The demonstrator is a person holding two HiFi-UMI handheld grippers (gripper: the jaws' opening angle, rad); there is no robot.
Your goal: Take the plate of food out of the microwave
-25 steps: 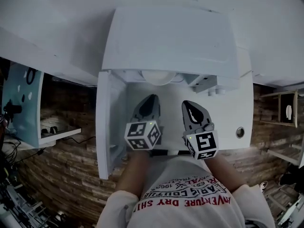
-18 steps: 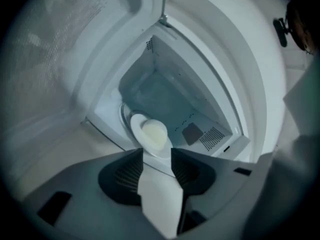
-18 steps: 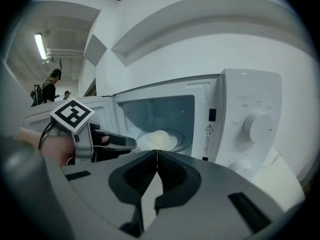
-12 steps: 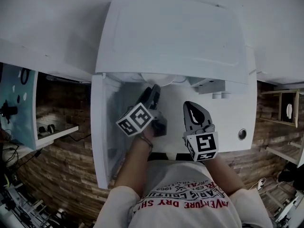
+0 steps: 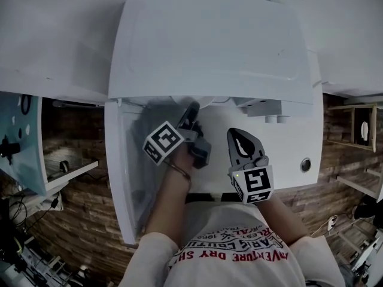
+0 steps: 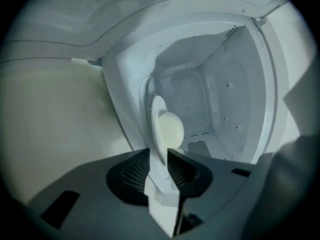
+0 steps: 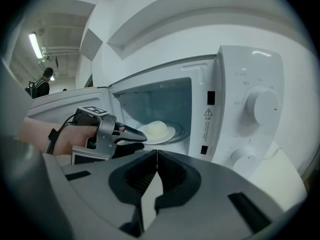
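While the microwave (image 5: pixel 209 46) already stands with its door (image 5: pixel 119 178) swung wide to the left, the task looks barely begun. The plate (image 7: pixel 167 132) sits inside on the cavity floor, near the front opening, with a pale mound of food (image 7: pixel 156 129) on it.

The left gripper (image 6: pixel 159 154) reaches into the cavity, rolled onto its side, and its jaws have just been closing. They stand apart with the plate's near rim between them, and the pads do not appear to press on it yet. What is left, as I judge it, is to clamp the rim, lift, and draw the plate out.

The right gripper (image 7: pixel 156 153) hangs in front of the microwave, jaws together on nothing.

A control panel (image 7: pixel 260 104) with two dials sits right of the opening, and a person (image 7: pixel 42 84) stands far off in the room. The open door beside the left hand and the cavity's low ceiling look like the only things crowding the way out.
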